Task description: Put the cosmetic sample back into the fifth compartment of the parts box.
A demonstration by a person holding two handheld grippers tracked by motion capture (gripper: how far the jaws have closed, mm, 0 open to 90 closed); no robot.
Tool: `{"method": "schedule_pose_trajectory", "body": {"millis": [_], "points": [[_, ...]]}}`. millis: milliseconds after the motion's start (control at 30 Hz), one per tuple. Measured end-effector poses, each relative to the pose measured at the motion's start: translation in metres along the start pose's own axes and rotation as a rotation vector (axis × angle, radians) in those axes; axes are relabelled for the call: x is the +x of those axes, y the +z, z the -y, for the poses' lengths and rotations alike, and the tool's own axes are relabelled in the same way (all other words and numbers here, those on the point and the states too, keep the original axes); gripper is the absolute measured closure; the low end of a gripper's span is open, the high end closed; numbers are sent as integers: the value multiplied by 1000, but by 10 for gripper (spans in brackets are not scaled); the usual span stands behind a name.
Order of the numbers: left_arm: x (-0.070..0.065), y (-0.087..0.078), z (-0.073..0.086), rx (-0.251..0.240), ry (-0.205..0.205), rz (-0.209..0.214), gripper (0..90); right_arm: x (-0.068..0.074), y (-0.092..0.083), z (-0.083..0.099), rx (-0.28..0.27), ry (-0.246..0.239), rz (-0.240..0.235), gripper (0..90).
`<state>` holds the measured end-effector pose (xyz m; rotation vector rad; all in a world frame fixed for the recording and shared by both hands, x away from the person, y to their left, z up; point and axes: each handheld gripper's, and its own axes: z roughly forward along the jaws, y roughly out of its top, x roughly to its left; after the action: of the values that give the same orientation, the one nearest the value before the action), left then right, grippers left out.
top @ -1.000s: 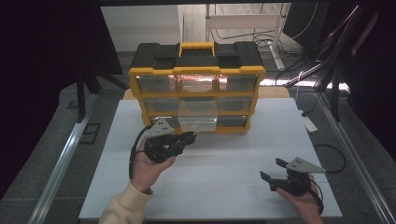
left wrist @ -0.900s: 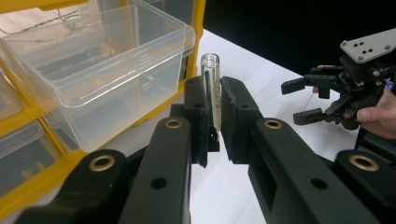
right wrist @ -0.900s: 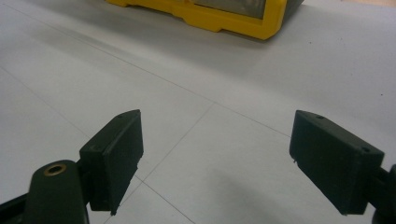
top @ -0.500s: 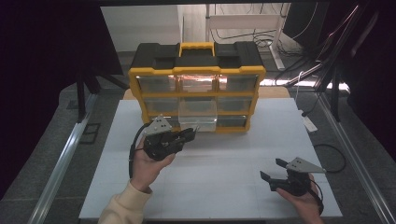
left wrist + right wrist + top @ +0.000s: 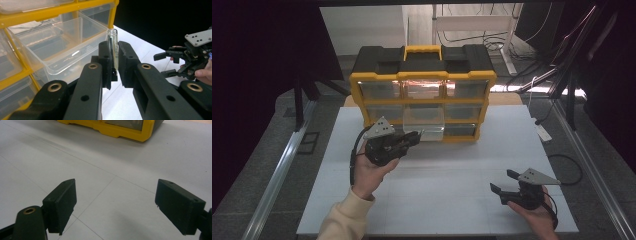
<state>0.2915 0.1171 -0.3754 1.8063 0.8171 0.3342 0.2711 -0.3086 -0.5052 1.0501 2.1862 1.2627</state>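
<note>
Your left tongs point(image 5: 114, 62) are clamped on a clear glass vial point(image 5: 113, 47), which stands upright between the pads with its open mouth poking out above them; in the high view those tongs point(image 5: 412, 138) sit just short of the pulled-out clear drawer point(image 5: 424, 121) in the middle column of the yellow organizer point(image 5: 422, 80). The step in hand looks like dropping the vial into that drawer, so judge your approach from the left gripper view: the drawer point(image 5: 65, 47) lies ahead and to the left of the tongs, its near rim level with the vial's upper half. Carry the vial forward over that rim before you lower it — if you come in low, the glass or the jaw tips could knock the drawer wall and push it back into its slot. Keep the squeeze steady but no harder than it is; thin glass will likely slip if you relax early and may crack if you pinch. Once the vial's foot is well inside and close to the drawer floor, tip it gently toward lying flat and let go slowly, so it cannot bounce or roll out. Your right tongs point(image 5: 115, 205) are spread wide and hold nothing, hovering over the bare white counter point(image 5: 105, 165) well apart from the organizer — leave them point(image 5: 507, 187) parked there, out of the left hand's path.
</note>
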Motion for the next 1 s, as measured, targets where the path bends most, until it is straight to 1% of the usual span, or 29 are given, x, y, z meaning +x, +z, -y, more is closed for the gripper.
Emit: {"method": "schedule_pose_trajectory", "body": {"millis": [233, 433, 533, 933, 1000], "points": [[4, 3, -5, 0, -10, -1, 808, 0, 0, 0, 0, -1, 1, 174], [10, 6, -12, 0, -16, -13, 808, 0, 0, 0, -1, 0, 1, 173], [11, 7, -13, 1, -14, -18, 807, 0, 0, 0, -1, 2, 2, 174], [23, 12, -21, 7, -36, -35, 807, -1, 0, 0, -2, 2, 2, 174], [24, 13, -22, 10, -34, -39, 807, -1, 0, 0, -2, 2, 2, 174]]}}
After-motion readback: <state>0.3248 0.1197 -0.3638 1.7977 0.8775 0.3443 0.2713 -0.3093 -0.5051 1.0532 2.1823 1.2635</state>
